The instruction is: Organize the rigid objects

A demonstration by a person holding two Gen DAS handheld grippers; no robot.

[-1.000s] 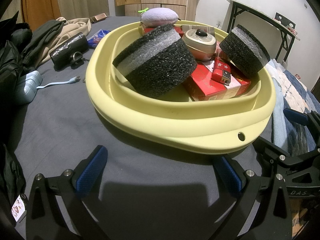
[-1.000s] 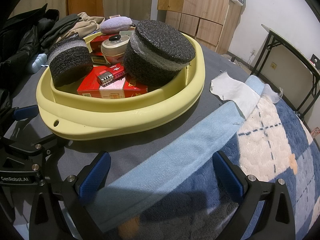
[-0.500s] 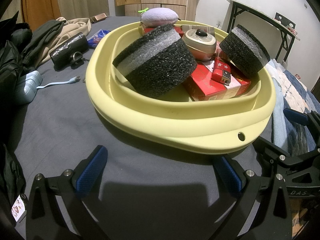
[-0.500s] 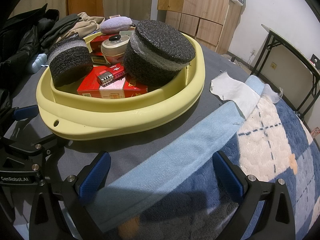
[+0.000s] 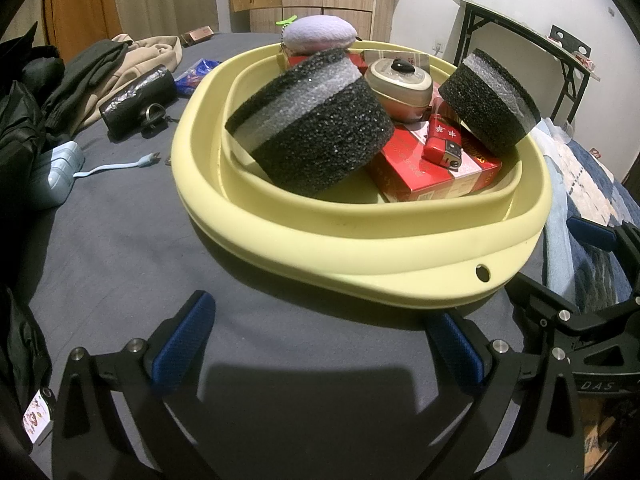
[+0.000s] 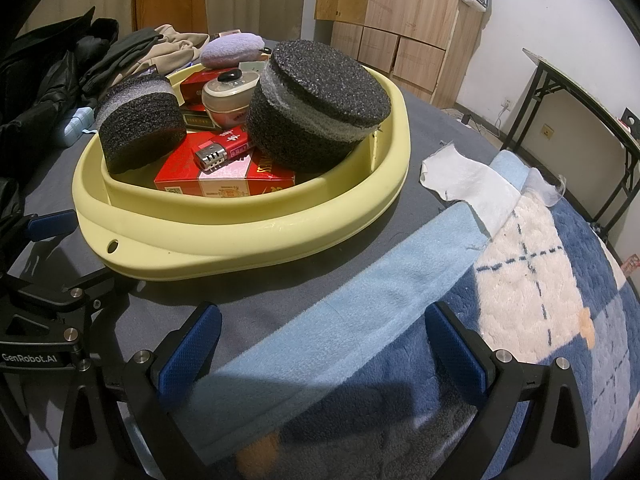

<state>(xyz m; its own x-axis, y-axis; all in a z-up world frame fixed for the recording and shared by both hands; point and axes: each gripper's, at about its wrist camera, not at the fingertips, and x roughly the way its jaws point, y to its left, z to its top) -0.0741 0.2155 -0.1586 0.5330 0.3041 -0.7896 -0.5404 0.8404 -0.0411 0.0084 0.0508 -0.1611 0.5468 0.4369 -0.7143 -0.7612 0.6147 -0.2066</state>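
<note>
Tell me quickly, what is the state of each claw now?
Left claw: open, holding nothing.
Right claw: open, holding nothing.

Home bedroom: blanket [image 6: 540, 304], wardrobe [image 6: 404, 12], strewn clothes [image 5: 100, 68].

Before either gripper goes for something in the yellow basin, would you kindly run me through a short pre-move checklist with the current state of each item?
1. Left gripper open and empty: ok.
2. Right gripper open and empty: ok.
3. Both grippers clear of the yellow basin: ok, they sit short of its near rim.
4. Lighter free to grasp: ok, it lies on top of the red box, uncovered.
5. Large foam cylinder stable: not ok, it is tilted, leaning on the rim and the box.
6. Where the objects are meant to go: cannot tell.
</note>
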